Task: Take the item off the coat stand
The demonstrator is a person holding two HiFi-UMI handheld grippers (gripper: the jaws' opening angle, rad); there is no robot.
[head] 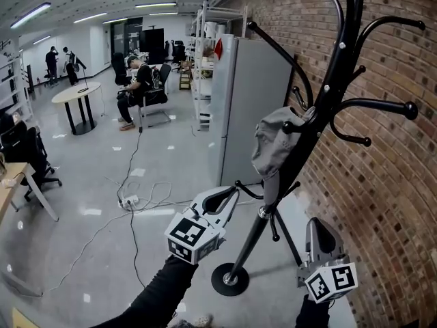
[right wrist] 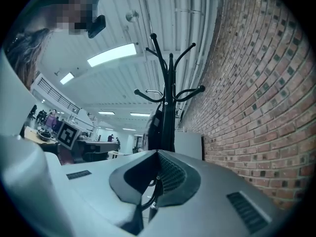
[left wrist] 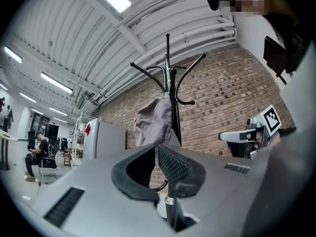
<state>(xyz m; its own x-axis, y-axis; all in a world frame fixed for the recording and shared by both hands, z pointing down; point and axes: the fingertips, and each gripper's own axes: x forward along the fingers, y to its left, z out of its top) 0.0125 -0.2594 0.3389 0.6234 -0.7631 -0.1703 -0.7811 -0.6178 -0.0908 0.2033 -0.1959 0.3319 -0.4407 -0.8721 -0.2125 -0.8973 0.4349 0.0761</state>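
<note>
A black coat stand [head: 329, 86] rises beside the brick wall. A grey cap [head: 274, 142] hangs on one of its lower hooks. My left gripper [head: 233, 190] is shut and empty, its tips just below and left of the cap, close to the pole. My right gripper [head: 318, 225] is also shut and empty, lower down, to the right of the pole. In the left gripper view the cap [left wrist: 153, 121] hangs straight above the closed jaw tips [left wrist: 157, 149]. The right gripper view shows the stand [right wrist: 169, 107] ahead, with the cap [right wrist: 155, 130] dark on its left side.
The stand's round base [head: 229, 279] sits on the grey floor. A white cabinet [head: 249, 108] stands against the brick wall [head: 396, 183] behind the stand. Cables and a power strip [head: 130, 200] lie on the floor to the left. A seated person [head: 140, 87] and a round table [head: 76, 94] are far off.
</note>
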